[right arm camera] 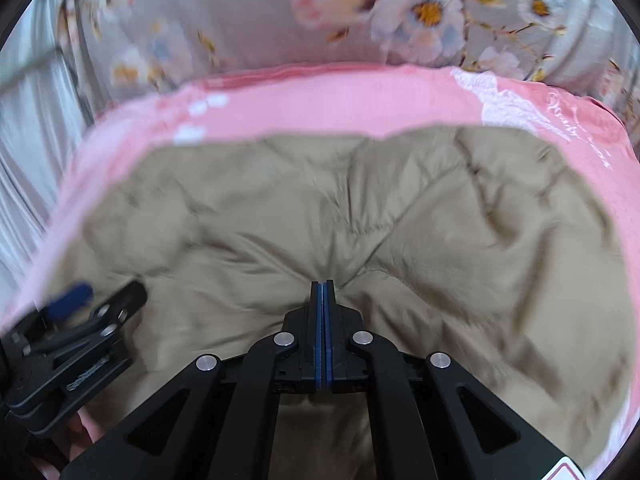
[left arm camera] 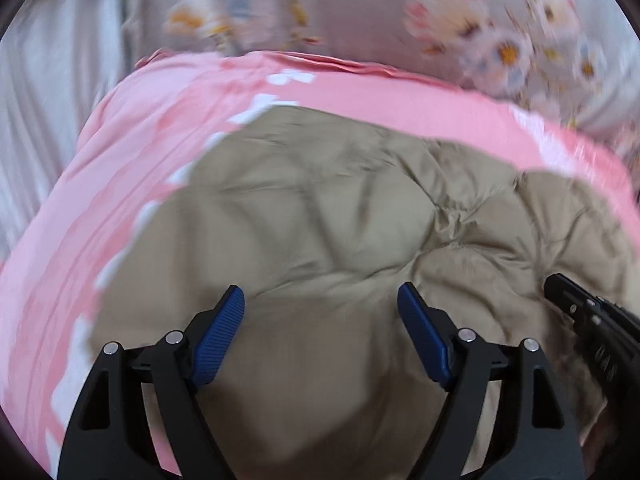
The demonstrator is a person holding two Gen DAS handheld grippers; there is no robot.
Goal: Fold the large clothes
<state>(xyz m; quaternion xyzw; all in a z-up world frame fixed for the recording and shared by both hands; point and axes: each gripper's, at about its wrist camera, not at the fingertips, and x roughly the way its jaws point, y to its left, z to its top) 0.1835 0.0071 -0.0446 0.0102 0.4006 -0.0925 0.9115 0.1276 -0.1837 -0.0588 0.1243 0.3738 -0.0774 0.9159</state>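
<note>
A floral bedspread [right arm camera: 256, 16] fills the far part of both views, grey with pale blossoms, and a plain white sheet [left arm camera: 36, 128] shows at the far left. On it lies a pink blanket [left arm camera: 132, 152] with white markings, spread wide and reaching from the near left round to the far right. On top of the blanket, filling the near middle, sits the khaki padded garment [right arm camera: 320, 208], puffy and quilted, its surface rumpled with creases that run toward the near centre. Its visible outline looks compact and rounded, with no sleeve or hem trailing free, so it seems that at least one fold is already made; whether more folds are left, or only pressing and tidying, cannot be settled from these blurred views. The left gripper [left arm camera: 320, 300] hovers over the near part of the garment with its blue pads spread wide and nothing between them. The right gripper [right arm camera: 322, 285], just to its right, has its pads pressed together at a pucker in the cloth; whether a thin fold is pinched there cannot be told.
</note>
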